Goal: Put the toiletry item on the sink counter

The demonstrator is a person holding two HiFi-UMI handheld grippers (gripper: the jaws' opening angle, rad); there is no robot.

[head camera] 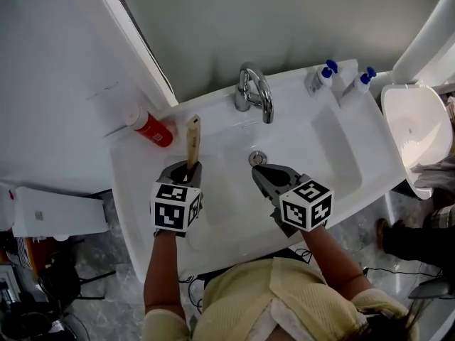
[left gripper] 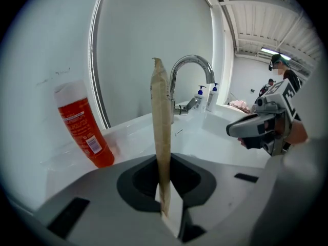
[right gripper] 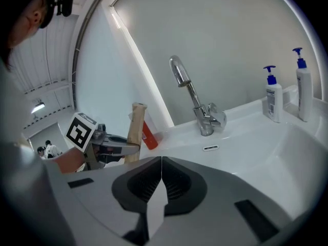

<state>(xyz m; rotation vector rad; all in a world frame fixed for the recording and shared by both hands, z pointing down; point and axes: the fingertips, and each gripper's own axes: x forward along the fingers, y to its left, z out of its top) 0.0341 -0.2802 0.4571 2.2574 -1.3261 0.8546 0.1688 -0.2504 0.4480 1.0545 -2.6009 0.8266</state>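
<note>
1 tan tube (left gripper: 162,137) stands clamped in left claw (head camera: 188,168).

Stands upright out of the left gripper (head camera: 187,169), pinched at the lower end between its jaws: a flat, narrow, tan paper-wrapped toiletry item (left gripper: 162,127), crimped top uppermost, above the white sink counter (head camera: 135,170).

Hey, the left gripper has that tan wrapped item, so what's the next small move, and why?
Probably ease the left gripper leftward and down toward the bare counter near the red tube. Its jaws are shut on the tan packet, held above the sink's left rim and not yet set down.
</note>
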